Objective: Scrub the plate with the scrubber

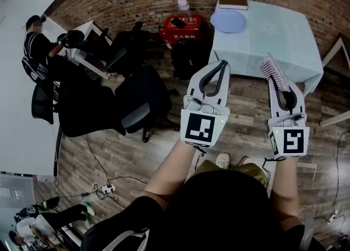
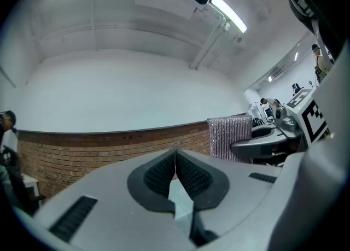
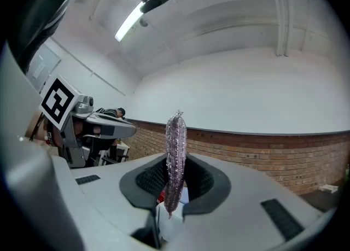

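A pale blue plate point(image 1: 228, 21) lies on the far table point(image 1: 284, 42), near its left back corner. My right gripper point(image 1: 283, 81) is shut on a sparkly pink-silver scrubber point(image 1: 273, 71), held up in the air short of the table. The right gripper view shows the scrubber point(image 3: 175, 162) edge-on, clamped between the two pads. In the left gripper view the scrubber point(image 2: 229, 139) shows flat at the right. My left gripper point(image 1: 223, 67) is shut with nothing in it, its pads point(image 2: 192, 174) pressed together, raised beside the right one.
A light green cloth covers the table. A brown box point(image 1: 233, 1) stands behind the plate. A red case point(image 1: 181, 30) and a black bag point(image 1: 188, 58) sit on the wooden floor left of the table. Black office chairs point(image 1: 136, 102) stand at left. A person point(image 1: 38, 47) sits at a desk.
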The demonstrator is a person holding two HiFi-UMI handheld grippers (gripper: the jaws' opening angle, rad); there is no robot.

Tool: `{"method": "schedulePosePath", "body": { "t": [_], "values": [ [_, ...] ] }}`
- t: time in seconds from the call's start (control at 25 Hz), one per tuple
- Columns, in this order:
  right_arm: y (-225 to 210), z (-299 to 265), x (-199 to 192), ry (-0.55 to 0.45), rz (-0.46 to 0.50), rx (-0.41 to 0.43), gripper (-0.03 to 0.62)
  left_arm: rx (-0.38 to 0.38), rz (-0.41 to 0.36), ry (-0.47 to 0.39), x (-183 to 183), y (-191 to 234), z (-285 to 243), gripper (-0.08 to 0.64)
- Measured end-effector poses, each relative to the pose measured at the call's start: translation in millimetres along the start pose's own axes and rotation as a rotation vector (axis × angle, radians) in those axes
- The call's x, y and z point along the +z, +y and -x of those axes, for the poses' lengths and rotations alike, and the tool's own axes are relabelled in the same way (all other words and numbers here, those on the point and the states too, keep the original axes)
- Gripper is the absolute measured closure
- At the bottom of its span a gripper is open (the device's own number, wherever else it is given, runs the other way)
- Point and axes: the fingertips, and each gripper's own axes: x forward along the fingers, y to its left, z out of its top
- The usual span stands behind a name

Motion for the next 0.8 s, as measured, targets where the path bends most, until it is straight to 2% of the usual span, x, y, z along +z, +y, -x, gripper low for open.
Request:
{"method": "schedulePosePath", "body": {
  "t": [0.08, 0.24, 0.4, 0.6, 0.8],
  "values": [
    [1, -2, 1, -0.005, 0.000, -0.001, 0.505, -0.001, 0.007, 0.026, -4, 1, 1, 0.534],
    [0, -8, 1, -0.009, -0.002, -0.001, 0.505, 0.002, -0.006, -0.007, -2, 5, -3, 0.534],
    [1, -12, -1, -0.005, 0.002, 0.002, 0.505, 0.006, 0.001, 0.000, -6, 10, -4, 0.534],
    [-3, -16, -8, 0.002, -0.016, 0.002, 0.505, -0.004, 0.037, 0.095, -25, 10, -5, 0.534],
    [-7, -19, -4, -0.013, -0.030, -0.008, 0.505, 0.000, 0.041, 0.088, -24, 15, -7, 0.534]
  ]
}}
